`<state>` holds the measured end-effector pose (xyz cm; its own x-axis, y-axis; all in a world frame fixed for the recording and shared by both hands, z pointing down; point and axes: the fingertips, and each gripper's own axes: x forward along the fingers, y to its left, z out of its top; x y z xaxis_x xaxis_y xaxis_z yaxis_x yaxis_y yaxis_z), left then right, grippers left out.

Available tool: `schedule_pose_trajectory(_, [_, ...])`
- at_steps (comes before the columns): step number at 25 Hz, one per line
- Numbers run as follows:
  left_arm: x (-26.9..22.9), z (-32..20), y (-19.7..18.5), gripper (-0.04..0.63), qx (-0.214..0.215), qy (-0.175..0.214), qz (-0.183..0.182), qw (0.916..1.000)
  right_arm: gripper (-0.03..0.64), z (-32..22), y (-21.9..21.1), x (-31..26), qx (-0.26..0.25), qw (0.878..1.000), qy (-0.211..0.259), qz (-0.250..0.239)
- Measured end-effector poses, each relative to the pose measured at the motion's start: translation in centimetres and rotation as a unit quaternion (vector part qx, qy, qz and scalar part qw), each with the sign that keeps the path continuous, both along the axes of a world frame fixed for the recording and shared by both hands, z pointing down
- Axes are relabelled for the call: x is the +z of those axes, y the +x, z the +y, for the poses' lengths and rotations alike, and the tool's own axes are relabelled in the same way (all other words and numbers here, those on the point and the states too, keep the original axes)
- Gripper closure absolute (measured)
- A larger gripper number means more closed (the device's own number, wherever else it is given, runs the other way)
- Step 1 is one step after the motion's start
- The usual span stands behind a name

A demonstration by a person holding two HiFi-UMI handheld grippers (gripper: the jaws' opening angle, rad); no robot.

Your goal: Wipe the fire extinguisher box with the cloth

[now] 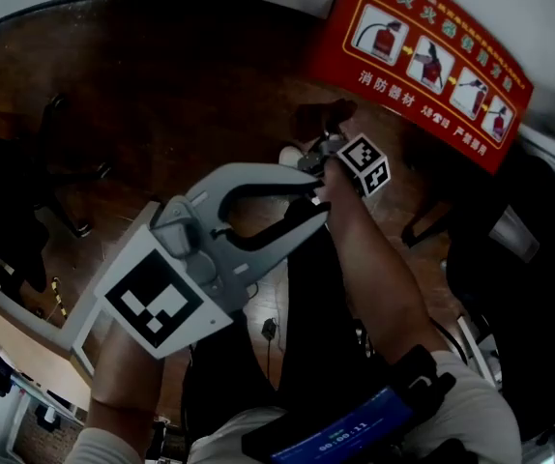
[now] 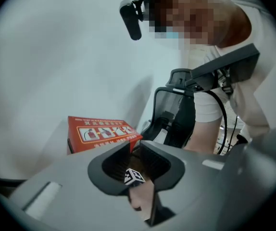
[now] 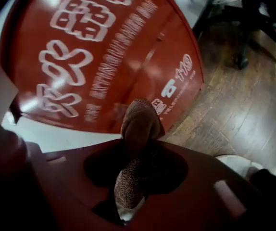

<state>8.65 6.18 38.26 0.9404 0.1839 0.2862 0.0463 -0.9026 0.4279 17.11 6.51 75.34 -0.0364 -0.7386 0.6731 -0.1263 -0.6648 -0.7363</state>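
— Wooden floor (image 1: 161, 95) underneath; what's at the left?
— Left gripper (image 1: 322, 197), jaws apart, nothing between them.
— Right?
— Right gripper (image 3: 137, 150), jaws clamped on the brown cloth (image 3: 139, 121), close to the red fire extinguisher box (image 1: 423, 56).

Dim head view, dark brown wooden floor (image 1: 161, 95) in shadow, fisheye bending and black corners, soft glare on glossy red fire extinguisher box (image 3: 104, 47), bright pale left gripper view
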Motion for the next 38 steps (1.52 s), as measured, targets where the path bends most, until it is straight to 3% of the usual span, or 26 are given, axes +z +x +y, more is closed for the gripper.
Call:
schedule_pose_trajectory(3, [-4.4, -1.1, 0.6, 0.533, -0.013, 0.012, 0.007, 0.9998, 0.499, 1.1, -1.6, -7.4, -0.098, 0.995, 0.009, 0.008])
schedule_pose_trajectory(5, [-7.0, -2.1, 0.6, 0.533, -0.023, 0.025, 0.015, 0.9993, 0.499, 1.5, -2.6, -12.8, -0.184, 0.982, 0.021, 0.028])
schedule_pose_trajectory(8, [-9.6, -3.6, 0.1, 0.533, -0.046, 0.045, 0.026, 0.9976, 0.499, 1.5, -3.4, -20.6, -0.309, 0.947, 0.053, 0.072])
schedule_pose_trajectory(10, [-10.6, -4.4, -0.8, 0.533, -0.065, 0.048, 0.035, 0.9961, 0.499, 0.9, -3.8, -25.2, -0.403, 0.904, 0.084, 0.116])
schedule_pose_trajectory(11, [-11.1, -4.6, -1.3, 0.532, -0.074, 0.048, 0.041, 0.9953, 0.499, 0.2, -4.1, -27.2, -0.46, 0.87, 0.1, 0.146])
schedule_pose_trajectory(12, [-11.6, -4.8, -1.9, 0.533, -0.081, 0.046, 0.047, 0.9945, 0.499, -0.6, -4.4, -29.2, -0.521, 0.826, 0.114, 0.182])
schedule_pose_trajectory(15, [-12.3, -5.0, -4.3, 0.532, -0.089, 0.053, 0.049, 0.9934, 0.499, -4.0, -5.4, -34.4, -0.683, 0.653, 0.143, 0.293])
schedule_pose_trajectory(17, [-12.5, -4.9, -6.0, 0.532, -0.09, 0.053, 0.047, 0.9934, 0.499, -6.5, -6.0, -37.2, -0.749, 0.555, 0.153, 0.329])
schedule_pose_trajectory(20, [-12.3, -4.8, -7.5, 0.534, -0.084, 0.065, 0.048, 0.9932, 0.5, -10.8, -6.6, -39.9, -0.818, 0.435, 0.161, 0.34])
schedule_pose_trajectory(22, [-11.7, -4.8, -7.9, 0.532, -0.084, 0.075, 0.049, 0.9924, 0.5, -12.7, -6.9, -40.3, -0.863, 0.348, 0.15, 0.334])
schedule_pose_trajectory(24, [-11.1, -5.2, -8.1, 0.533, -0.097, 0.071, 0.048, 0.9917, 0.499, -14.5, -6.9, -39.7, -0.902, 0.244, 0.134, 0.33])
schedule_pose_trajectory(27, [-10.0, -7.0, -8.8, 0.534, -0.125, 0.047, 0.054, 0.9896, 0.499, -17.2, -6.5, -36.8, -0.946, 0.079, 0.089, 0.302])
schedule_pose_trajectory(29, [-8.9, -8.5, -9.0, 0.533, -0.141, 0.028, 0.058, 0.9879, 0.5, -18.5, -5.7, -34.0, -0.964, -0.01, 0.05, 0.262])
schedule_pose_trajectory(31, [-7.6, -10.0, -8.6, 0.533, -0.156, 0.012, 0.059, 0.9859, 0.5, -19.5, -4.8, -31.2, -0.972, -0.078, 0.016, 0.222])
schedule_pose_trajectory(34, [-5.8, -11.8, -7.7, 0.533, -0.173, -0.005, 0.053, 0.9834, 0.501, -18.8, -4.5, -27.4, -0.977, -0.15, 0.0, 0.151])
schedule_pose_trajectory(36, [-5.0, -12.9, -7.3, 0.534, -0.181, -0.015, 0.046, 0.9823, 0.502, -18.2, -5.1, -25.3, -0.973, -0.191, 0.005, 0.126])
schedule_pose_trajectory(38, [-4.5, -13.7, -7.2, 0.532, -0.186, -0.022, 0.043, 0.9813, 0.502, -17.1, -5.2, -24.2, -0.972, -0.22, -0.016, 0.085])
